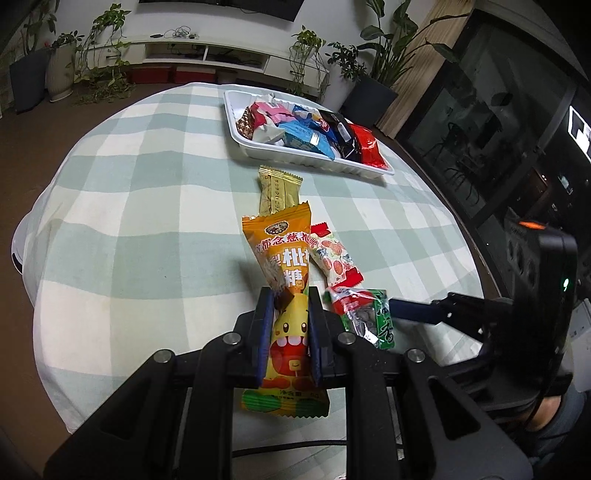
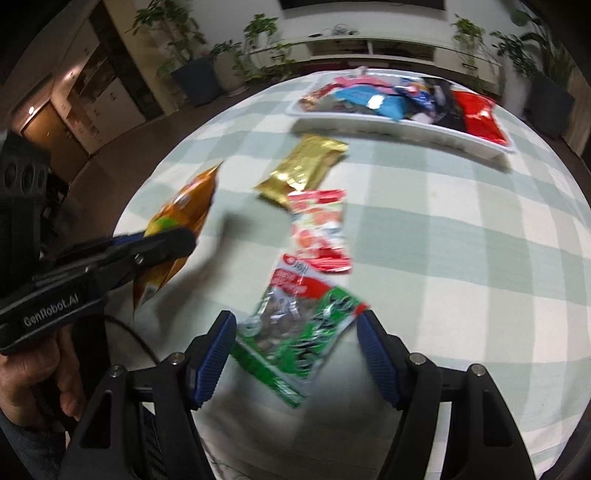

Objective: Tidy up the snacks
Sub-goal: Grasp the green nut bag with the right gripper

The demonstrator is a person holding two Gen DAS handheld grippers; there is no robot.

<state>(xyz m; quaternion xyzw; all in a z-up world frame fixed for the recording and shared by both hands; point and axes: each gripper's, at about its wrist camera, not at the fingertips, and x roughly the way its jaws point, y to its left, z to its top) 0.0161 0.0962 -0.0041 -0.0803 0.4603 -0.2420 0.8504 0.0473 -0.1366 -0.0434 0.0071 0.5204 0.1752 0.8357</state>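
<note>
Near table (image 1: pixel 129 206) front edge: left tongs (image 1: pixel 291 295) clamped on orange packet (image 1: pixel 284 258); right tongs (image 2: pixel 295 328) apart, straddling green packet (image 2: pixel 295 328). Tray (image 1: pixel 258 153) far side; open cloth leftward.

1. Setting: a home living room, evening light.
2. Round table (image 1: pixel 129 192) under a green-and-white checked cloth.
3. Low white media console (image 1: pixel 207 55) along the far wall, dark screen (image 1: pixel 221 5) mounted above it, cables lying on top.
4. Potted houseplants (image 1: pixel 107 48) grouped on the floor by the console and in the corner.
5. Dark glass door (image 1: pixel 491 122) to one side; wooden cabinets (image 2: pixel 92 99) to the other.
</note>
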